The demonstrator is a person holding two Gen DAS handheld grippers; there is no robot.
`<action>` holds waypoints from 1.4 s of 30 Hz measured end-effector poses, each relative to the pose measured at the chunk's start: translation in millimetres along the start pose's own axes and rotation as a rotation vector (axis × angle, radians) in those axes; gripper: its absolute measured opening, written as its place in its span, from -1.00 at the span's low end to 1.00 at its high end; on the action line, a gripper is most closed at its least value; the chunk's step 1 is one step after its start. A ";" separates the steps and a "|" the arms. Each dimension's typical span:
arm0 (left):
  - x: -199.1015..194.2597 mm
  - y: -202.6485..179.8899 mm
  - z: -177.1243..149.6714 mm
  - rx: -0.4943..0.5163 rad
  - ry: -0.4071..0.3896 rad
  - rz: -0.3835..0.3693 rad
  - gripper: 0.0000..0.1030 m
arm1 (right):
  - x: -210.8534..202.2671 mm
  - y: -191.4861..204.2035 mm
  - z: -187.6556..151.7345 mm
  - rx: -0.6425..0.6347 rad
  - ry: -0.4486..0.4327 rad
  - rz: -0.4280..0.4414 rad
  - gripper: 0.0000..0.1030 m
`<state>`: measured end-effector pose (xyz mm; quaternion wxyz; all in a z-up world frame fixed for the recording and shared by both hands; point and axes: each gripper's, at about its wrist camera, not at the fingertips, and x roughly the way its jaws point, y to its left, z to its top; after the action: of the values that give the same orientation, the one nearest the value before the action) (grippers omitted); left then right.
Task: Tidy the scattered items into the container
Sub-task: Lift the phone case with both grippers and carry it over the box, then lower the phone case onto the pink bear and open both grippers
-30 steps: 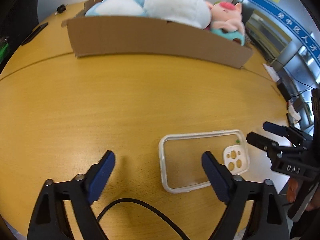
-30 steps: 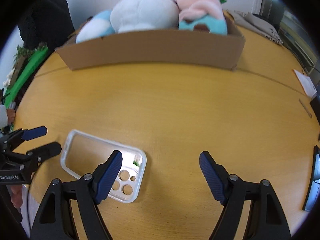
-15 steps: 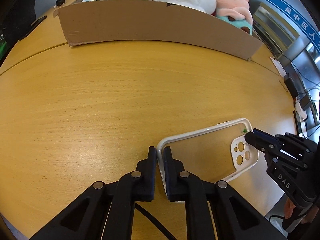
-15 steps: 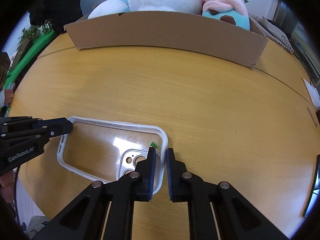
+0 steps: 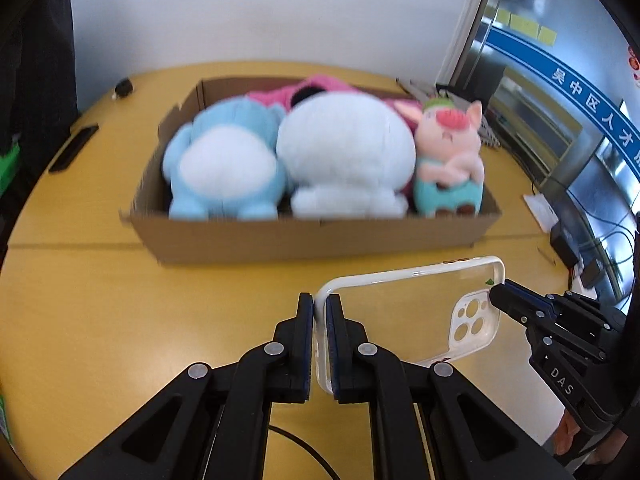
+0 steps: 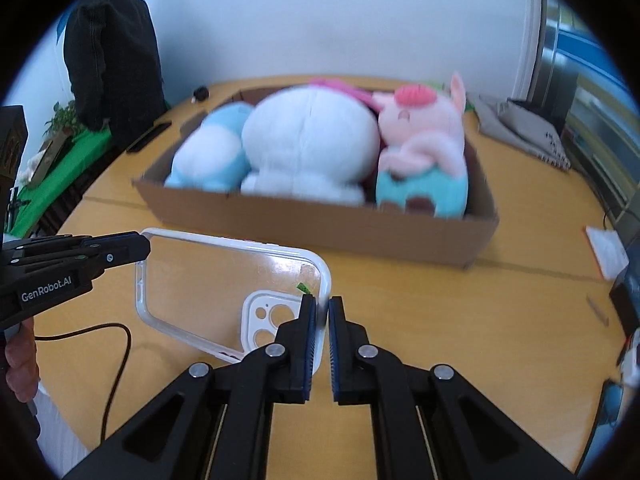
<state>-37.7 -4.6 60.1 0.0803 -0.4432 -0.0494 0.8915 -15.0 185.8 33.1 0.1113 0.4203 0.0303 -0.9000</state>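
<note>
A clear phone case (image 5: 404, 312) with a white rim is held in the air between both grippers, above the wooden table. My left gripper (image 5: 319, 320) is shut on its left short edge. My right gripper (image 6: 322, 320) is shut on the opposite edge, beside the camera cutout (image 6: 270, 320). The case (image 6: 224, 280) is level with the near wall of a cardboard box (image 5: 320, 240). The box (image 6: 320, 224) holds a blue plush (image 5: 224, 168), a white plush (image 5: 344, 156) and a pink pig plush (image 5: 448, 160). In each view the other gripper shows at the case's far end.
A black flat device (image 5: 74, 148) and a small black object (image 5: 123, 87) lie on the table's far left. Paper and cables (image 5: 540, 208) sit at the right edge. A grey notebook (image 6: 520, 132) lies behind the box. A black cord (image 6: 116, 360) trails near the front.
Both grippers closed on the case's two ends, then lifted it off the table and carried it toward the box. The view now looks down into the box.
</note>
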 end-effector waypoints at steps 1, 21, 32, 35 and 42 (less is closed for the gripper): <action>-1.0 1.1 12.5 0.009 -0.017 0.002 -0.88 | -1.8 -1.5 11.7 -0.002 -0.022 -0.005 -0.89; 112.8 27.5 234.6 0.053 -0.098 0.074 -0.87 | 111.9 -60.8 228.9 0.099 -0.110 -0.050 -0.89; 190.9 41.0 233.4 0.009 0.028 0.095 -0.87 | 195.3 -69.2 241.9 0.111 0.063 -0.083 -0.89; 195.0 34.9 230.8 0.050 0.021 0.117 -0.86 | 201.4 -66.7 236.3 0.099 0.085 -0.092 -0.88; 148.4 39.8 220.5 0.026 -0.025 0.074 0.67 | 177.6 -55.8 227.6 0.010 0.045 -0.072 0.16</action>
<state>-305.8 -19.7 70.5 0.0524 -0.4323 -0.0225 0.8999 -308.7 175.4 42.2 0.0762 0.4398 0.0436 -0.8938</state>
